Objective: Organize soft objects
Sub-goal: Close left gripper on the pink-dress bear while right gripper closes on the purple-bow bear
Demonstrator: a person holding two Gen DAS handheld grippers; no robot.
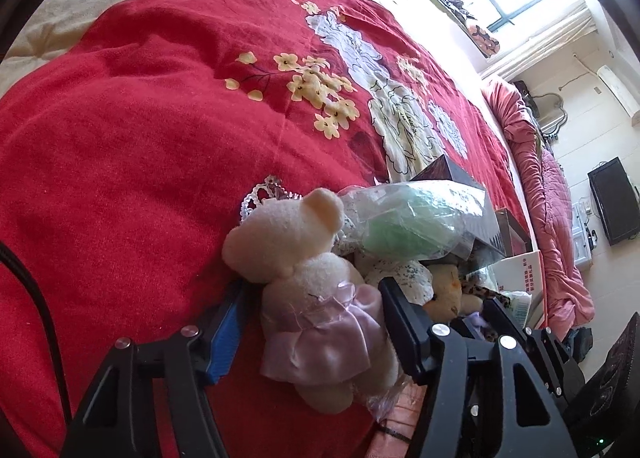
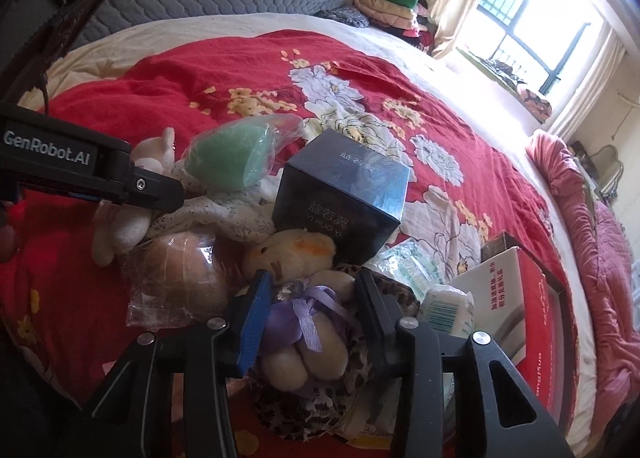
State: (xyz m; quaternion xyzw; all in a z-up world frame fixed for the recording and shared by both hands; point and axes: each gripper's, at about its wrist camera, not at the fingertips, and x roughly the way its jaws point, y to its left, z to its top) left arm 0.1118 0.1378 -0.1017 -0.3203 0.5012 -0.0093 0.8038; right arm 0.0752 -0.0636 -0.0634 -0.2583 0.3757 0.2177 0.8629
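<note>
A white plush bear [image 1: 280, 234] in a lilac satin dress lies on the red blanket [image 1: 140, 138]. My left gripper [image 1: 312, 286] straddles its body. The blue pad stands a little off its left side and the black finger touches the dress, so the jaws are open. In the right wrist view a tan plush bear [image 2: 296, 250] with a purple ribbon sits on leopard-print cloth [image 2: 312, 406]. My right gripper [image 2: 314, 278] is shut on its body, with both pads against it. The left gripper's finger [image 2: 160, 190] reaches in over the white bear [image 2: 124, 226].
Piled around the bears are a green soft thing in a clear bag [image 2: 232, 158], a floral cloth toy [image 2: 224, 214], a brown ball in plastic [image 2: 184, 274], a dark box [image 2: 344, 194], a tissue pack [image 2: 444, 310] and a red-and-white carton [image 2: 520, 298]. A tiara [image 1: 260, 190] lies behind the white bear.
</note>
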